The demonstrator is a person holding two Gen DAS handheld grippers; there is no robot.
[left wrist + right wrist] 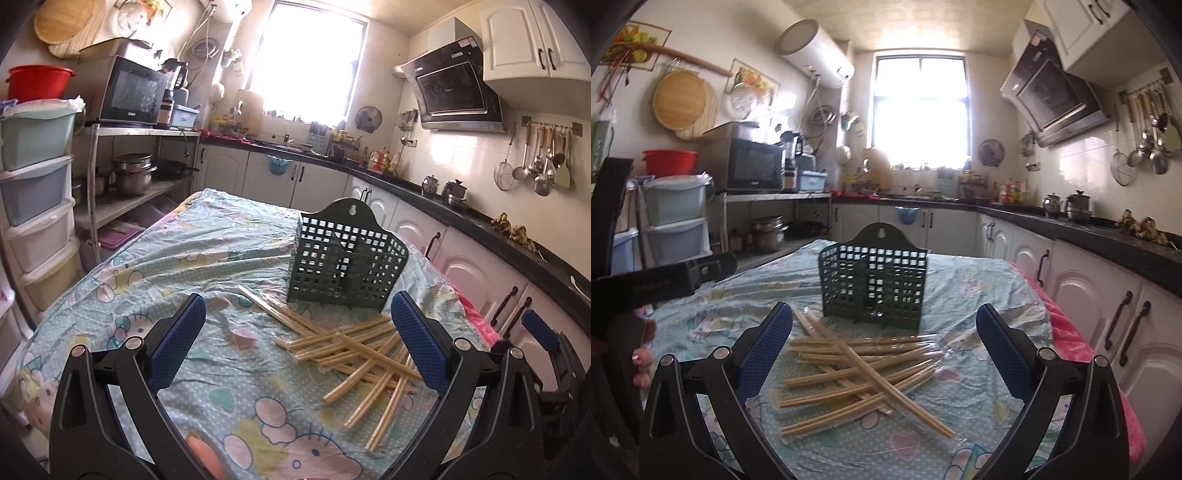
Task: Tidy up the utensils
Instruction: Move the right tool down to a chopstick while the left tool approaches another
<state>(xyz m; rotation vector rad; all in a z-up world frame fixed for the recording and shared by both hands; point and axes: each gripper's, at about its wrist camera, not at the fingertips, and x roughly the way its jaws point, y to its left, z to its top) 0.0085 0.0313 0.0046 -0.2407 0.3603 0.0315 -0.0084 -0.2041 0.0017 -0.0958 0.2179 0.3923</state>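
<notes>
1. The surface [122,273] is the biggest thing here. It has a cartoon cloth with clear plastic over it. The cloth is flat enough that things can lie on it without rolling off.

2. The green basket [873,282] stands upright, far from both cameras. It has holes all over and a wall down the middle, so it has two parts inside. Both parts look empty. I think the sticks are meant to go in there, so the job has not started yet.

3. The chopsticks [857,373] lie in a messy pile just in front of the basket, on the near side. They cross over each other and point many ways. One or two long ones reach up close to the basket's bottom.

4. The right tongs [884,350] are spread wide and hold nothing. The pile sits right between the two blue tips, a bit lower down. I think this hand is in the best spot to pick one up.

5. The left tongs [297,339] are spread wide too, with nothing in them. From the basket, they sit more to the left. The pile lies near the right tip, partly hidden behind it.
</notes>
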